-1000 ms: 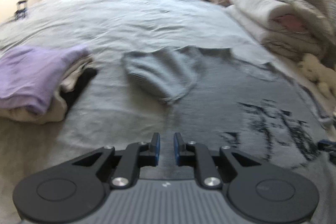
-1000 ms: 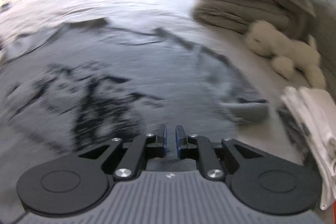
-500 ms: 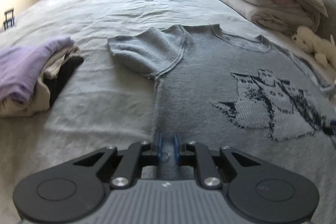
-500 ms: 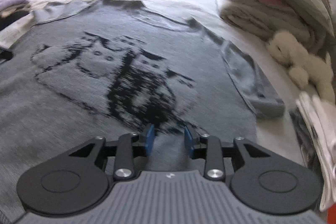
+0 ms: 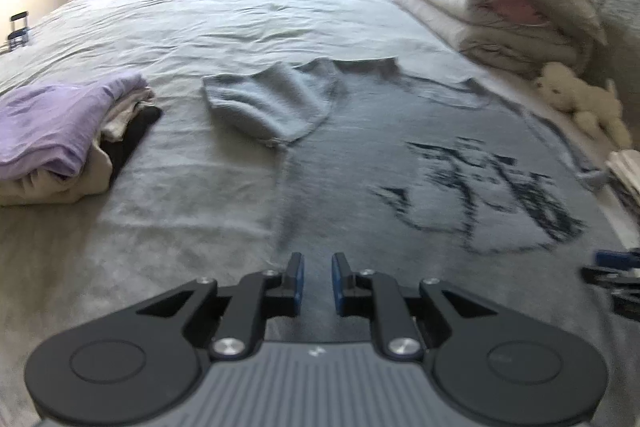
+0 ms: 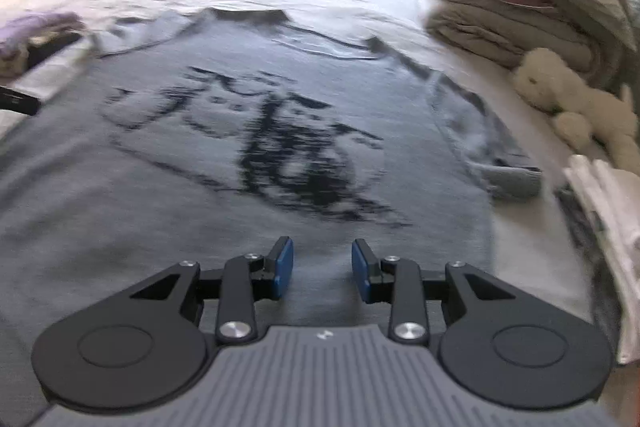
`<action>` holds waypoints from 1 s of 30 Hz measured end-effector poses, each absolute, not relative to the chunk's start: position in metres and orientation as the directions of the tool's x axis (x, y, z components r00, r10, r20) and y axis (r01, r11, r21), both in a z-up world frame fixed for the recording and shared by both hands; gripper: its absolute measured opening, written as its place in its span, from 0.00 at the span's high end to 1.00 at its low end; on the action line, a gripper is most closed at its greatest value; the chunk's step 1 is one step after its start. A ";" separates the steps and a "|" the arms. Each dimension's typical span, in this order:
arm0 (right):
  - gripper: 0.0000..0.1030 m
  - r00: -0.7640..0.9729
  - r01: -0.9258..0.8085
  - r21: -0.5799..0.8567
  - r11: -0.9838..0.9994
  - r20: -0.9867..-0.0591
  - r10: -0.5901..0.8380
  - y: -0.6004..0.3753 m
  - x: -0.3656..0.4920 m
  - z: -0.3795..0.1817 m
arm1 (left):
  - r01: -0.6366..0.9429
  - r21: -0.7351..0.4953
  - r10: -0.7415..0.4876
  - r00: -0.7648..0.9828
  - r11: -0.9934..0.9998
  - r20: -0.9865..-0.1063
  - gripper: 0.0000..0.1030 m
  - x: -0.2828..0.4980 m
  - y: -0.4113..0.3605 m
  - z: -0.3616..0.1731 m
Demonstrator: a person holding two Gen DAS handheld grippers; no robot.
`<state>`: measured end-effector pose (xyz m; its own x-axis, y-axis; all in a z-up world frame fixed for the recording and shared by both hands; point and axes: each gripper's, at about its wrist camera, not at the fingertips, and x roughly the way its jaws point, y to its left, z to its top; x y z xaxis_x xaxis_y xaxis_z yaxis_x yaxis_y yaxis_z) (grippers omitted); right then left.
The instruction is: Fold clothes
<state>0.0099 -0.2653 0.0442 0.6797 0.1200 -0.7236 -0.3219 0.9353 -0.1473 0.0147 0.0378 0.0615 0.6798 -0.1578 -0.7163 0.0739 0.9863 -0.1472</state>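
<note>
A grey knitted sweater (image 5: pixel 400 163) with a dark cat pattern lies spread flat on the bed, front up, neck away from me. It fills the right wrist view (image 6: pixel 256 131). Its left sleeve (image 5: pixel 264 99) is folded in over the shoulder; its right sleeve (image 6: pixel 504 163) lies along the side. My left gripper (image 5: pixel 317 279) hovers over the sweater's left hem edge, jaws a little apart and empty. My right gripper (image 6: pixel 322 267) is open and empty over the hem near the right side; it also shows in the left wrist view (image 5: pixel 616 267).
A stack of folded clothes with a purple top (image 5: pixel 60 123) sits on the bed at left. Folded duvets (image 5: pixel 500 11) and a white plush toy (image 6: pixel 568 103) lie at right. White folded cloth (image 6: pixel 600 211) lies at the bed's right edge.
My left gripper was shut on the hem half a second ago and has let go and opened slightly. My right gripper opened wider. Both lifted a little from the sweater.
</note>
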 end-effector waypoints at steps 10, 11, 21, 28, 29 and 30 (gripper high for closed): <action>0.64 0.649 -0.345 -0.150 0.927 -0.752 0.119 -0.255 0.008 0.039 | 0.168 -0.068 -0.162 0.646 0.983 -0.746 0.84 -0.012 0.021 0.044; 0.64 0.649 -0.343 -0.152 0.927 -0.752 0.117 -0.255 0.006 0.039 | 0.168 -0.062 -0.158 0.646 0.984 -0.747 0.84 -0.014 0.022 0.045; 0.62 0.636 -0.307 -0.148 0.940 -0.767 0.087 -0.262 -0.031 0.039 | 0.224 -0.048 -0.183 0.633 0.973 -0.752 0.82 -0.046 0.026 0.046; 0.62 0.627 -0.248 -0.091 0.964 -0.774 0.088 -0.278 -0.068 0.038 | 0.232 -0.059 -0.196 0.629 0.971 -0.752 0.82 -0.070 0.037 0.042; 0.62 0.626 -0.239 -0.081 0.968 -0.775 0.089 -0.281 -0.074 0.038 | 0.232 -0.058 -0.195 0.630 0.971 -0.751 0.82 -0.073 0.038 0.042; 0.61 0.625 -0.230 -0.072 0.971 -0.776 0.090 -0.283 -0.080 0.038 | 0.231 -0.054 -0.192 0.632 0.971 -0.750 0.82 -0.075 0.039 0.042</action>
